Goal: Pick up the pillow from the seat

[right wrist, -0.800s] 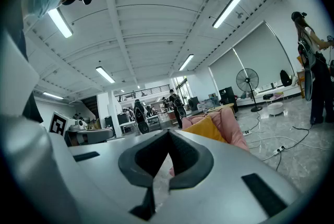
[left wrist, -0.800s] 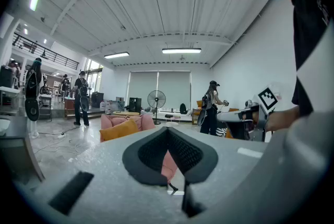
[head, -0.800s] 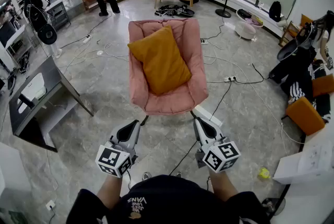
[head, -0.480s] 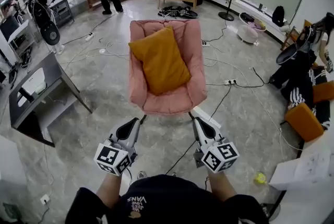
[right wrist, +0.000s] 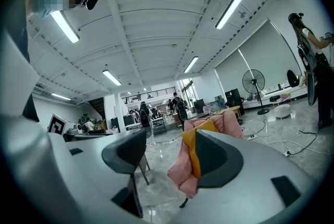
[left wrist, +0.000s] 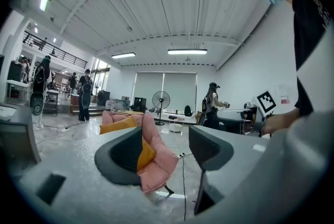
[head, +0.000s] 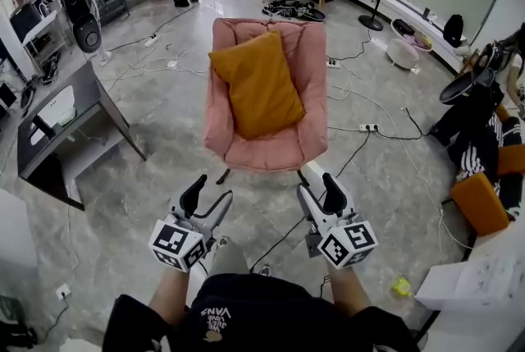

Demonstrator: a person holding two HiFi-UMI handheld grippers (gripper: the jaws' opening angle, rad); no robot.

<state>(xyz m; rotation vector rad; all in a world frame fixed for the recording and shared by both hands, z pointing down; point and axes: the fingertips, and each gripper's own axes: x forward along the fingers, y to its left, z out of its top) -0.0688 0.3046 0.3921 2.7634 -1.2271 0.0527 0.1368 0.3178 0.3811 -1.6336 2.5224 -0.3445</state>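
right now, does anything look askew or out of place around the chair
The orange pillow sits at a slant on the pink chair, not square with its backrest. Cables trail across the floor beside it.

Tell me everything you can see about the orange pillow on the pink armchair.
The pillow is a mustard-orange, roughly rectangular cushion, plump and soft-looking, in what appears to be plain fabric. It leans tilted against the backrest of the pink armchair, its lower edge on the seat and one corner pointing up near the top. Only the chair touches it. The left gripper and right gripper are open, short of it.
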